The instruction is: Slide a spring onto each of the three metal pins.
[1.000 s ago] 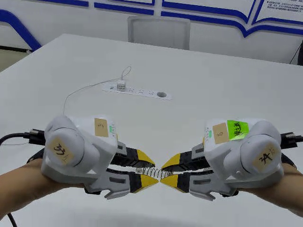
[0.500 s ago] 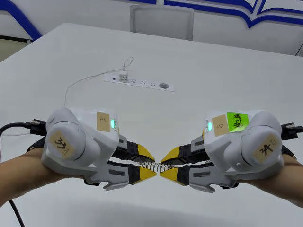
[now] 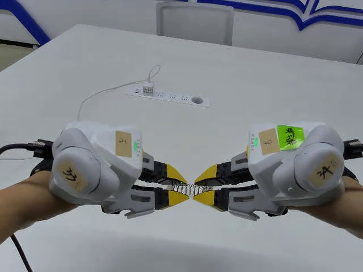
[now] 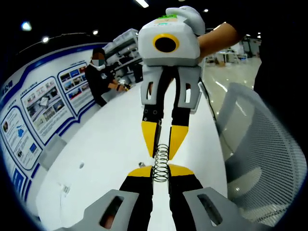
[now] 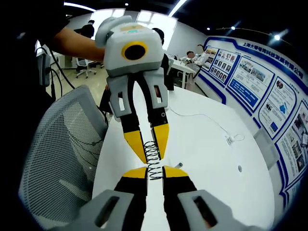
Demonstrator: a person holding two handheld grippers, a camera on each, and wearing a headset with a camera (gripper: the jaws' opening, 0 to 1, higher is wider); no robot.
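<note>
Spring (image 3: 180,189), one: held level just above the white bench (image 3: 238,113), between two claws that meet tip to tip. Left claw (image 3: 186,188), one: jaws narrowed onto one end of the coil. Right claw (image 3: 196,188), one: jaws pinched on the other end. Power strip (image 3: 170,97), one, farther back on the bench. Small metal piece (image 5: 177,165), one, lying on the bench, too small to identify. Whether a pin runs inside the coil cannot be made out.

Shiny metal wire spring (image 3: 185,190), smooth matt white table (image 3: 238,133), mesh-backed chair (image 4: 269,159)
</note>
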